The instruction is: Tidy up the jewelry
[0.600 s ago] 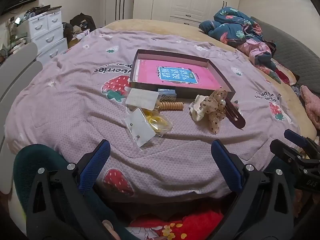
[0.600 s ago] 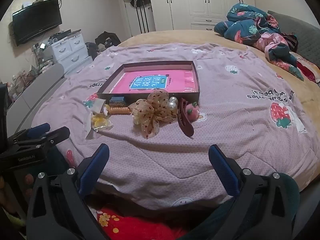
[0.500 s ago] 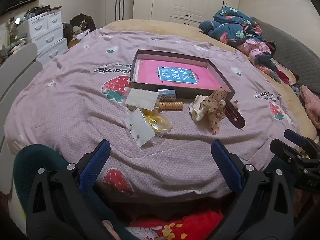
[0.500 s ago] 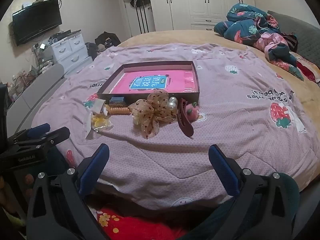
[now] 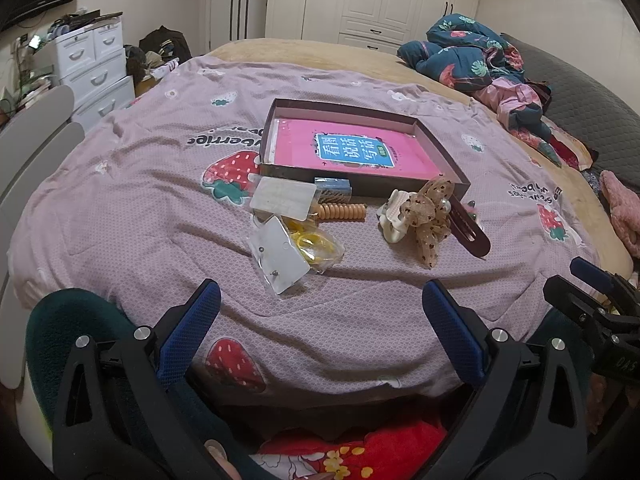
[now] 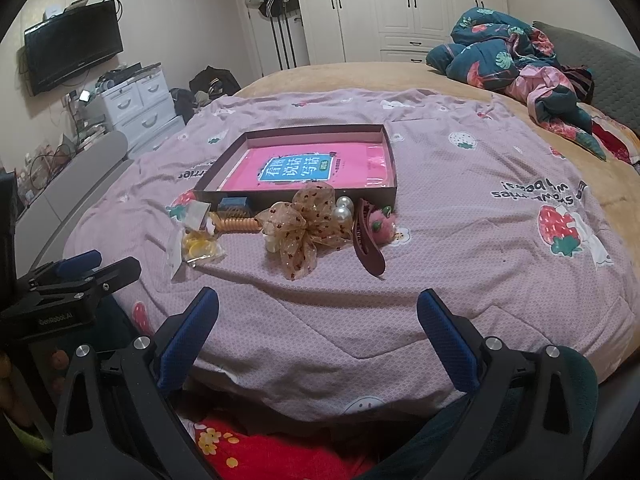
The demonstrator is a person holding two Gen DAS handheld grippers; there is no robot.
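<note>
White claw clip [image 5: 394, 216] half under bow [image 5: 430, 216]

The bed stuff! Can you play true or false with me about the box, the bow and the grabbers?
1. The box holds a pink book. True.
2. The spotted bow lies inside the box. False: it lies on the bedspread, in front of the box.
3. Both grippers are open and empty. True: left gripper, right gripper.
4. The dark red hair clip is clamped in the right gripper. False: it lies on the bedspread beside the bow.
</note>
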